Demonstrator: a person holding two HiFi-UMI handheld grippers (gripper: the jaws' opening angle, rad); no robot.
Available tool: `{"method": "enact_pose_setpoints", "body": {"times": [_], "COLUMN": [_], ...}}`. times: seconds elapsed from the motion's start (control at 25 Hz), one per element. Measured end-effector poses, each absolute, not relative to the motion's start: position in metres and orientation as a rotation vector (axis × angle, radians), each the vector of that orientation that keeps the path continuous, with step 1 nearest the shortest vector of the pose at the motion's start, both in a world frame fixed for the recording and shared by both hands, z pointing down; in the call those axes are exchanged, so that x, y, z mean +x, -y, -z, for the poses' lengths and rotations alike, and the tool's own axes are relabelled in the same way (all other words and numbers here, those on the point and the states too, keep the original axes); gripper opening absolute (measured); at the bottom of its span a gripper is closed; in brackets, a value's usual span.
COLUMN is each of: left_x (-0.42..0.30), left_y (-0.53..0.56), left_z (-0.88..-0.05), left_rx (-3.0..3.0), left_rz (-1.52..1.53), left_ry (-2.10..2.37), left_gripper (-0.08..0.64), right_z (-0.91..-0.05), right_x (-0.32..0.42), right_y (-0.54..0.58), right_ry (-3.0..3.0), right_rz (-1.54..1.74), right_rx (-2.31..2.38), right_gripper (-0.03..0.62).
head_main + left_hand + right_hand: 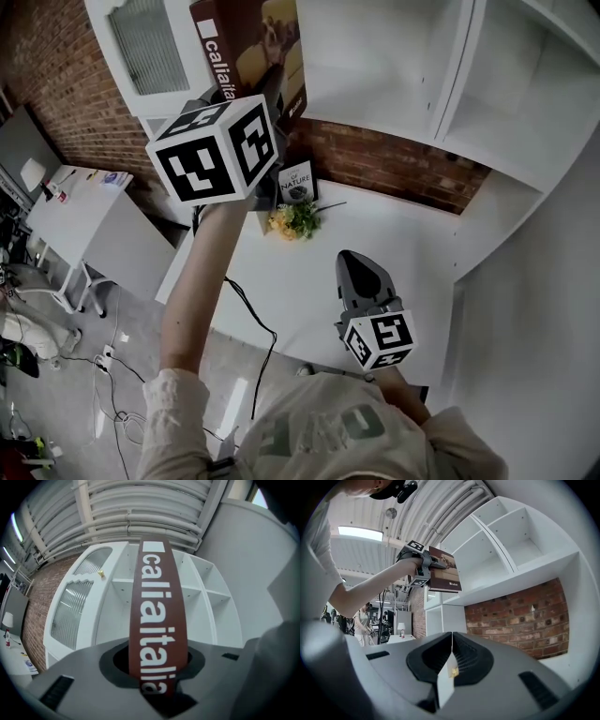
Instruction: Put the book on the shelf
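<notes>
A brown book (253, 47) with white spine lettering is held high against the white shelf unit (375, 103). My left gripper (234, 96) is shut on its lower end, its marker cube just below. In the left gripper view the book's spine (157, 611) rises from between the jaws of the left gripper (157, 677) toward the empty shelf compartments (197, 592). The right gripper view shows the book (445, 571) beside the shelf's lower board (506, 581). My right gripper (354, 267) hangs lower over the table, apart from the book. The right gripper (451, 667) is shut, a thin pale sliver at its seam.
A small book (296, 181) stands on the white table (403, 244) against the brick wall (394, 159), with yellow flowers (293, 220) in front. A black cable (253, 319) trails off the table edge. A glass-door cabinet (145, 42) is at left, a white desk (84, 216) beyond.
</notes>
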State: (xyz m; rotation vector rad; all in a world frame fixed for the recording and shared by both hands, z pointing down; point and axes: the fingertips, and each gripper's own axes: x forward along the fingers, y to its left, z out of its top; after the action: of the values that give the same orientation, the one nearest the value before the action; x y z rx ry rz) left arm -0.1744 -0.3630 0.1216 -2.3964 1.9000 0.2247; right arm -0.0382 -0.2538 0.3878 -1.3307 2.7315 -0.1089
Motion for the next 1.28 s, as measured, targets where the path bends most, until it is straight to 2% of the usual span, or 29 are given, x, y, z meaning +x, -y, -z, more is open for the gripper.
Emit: {"method": "enact_pose_setpoints", "body": {"times": [0.68,1.28], "left_x": [-0.146,-0.123], "left_y": [0.466,0.545], "left_z": [-0.125,-0.127], "left_rx": [-2.447,-2.469], "left_rz": [-0.041,-0.050], "left_ry": [-1.970,-1.957], "left_gripper": [0.155,0.155], "right_z": [-0.380,-0.402], "right_x": [-0.024,-0.004], "right_y": [0.274,0.296], "right_ry": [-2.717,-2.657], "right_rz": [0.092,0.137], "right_rx": [-1.426,-1.596], "right_gripper": [0.017,0.017]}}
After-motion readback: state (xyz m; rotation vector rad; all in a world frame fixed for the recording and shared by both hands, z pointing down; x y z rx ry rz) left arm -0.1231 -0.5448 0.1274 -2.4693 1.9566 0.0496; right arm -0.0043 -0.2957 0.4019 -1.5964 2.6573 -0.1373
